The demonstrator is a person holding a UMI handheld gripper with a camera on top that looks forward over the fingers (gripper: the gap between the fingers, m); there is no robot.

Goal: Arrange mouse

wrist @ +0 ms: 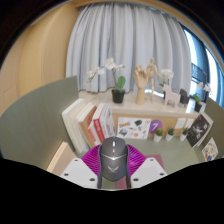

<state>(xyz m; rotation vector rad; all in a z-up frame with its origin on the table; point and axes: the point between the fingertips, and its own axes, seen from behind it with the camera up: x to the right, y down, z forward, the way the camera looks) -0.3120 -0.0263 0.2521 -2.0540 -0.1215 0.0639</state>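
A dark grey mouse (113,156) with a scroll wheel and a light logo sits between my two fingers, its nose pointing away from me. The magenta pads (92,162) press against both of its sides. My gripper (113,168) is shut on the mouse and holds it above the greenish desk (40,135). The mouse's underside is hidden.
A row of books (85,125) stands beyond the fingers to the left. A potted white orchid (116,88), a wooden hand model (152,76) and small ornaments stand on a low shelf (150,105) in front of grey curtains. Cards (133,127) lean below the shelf.
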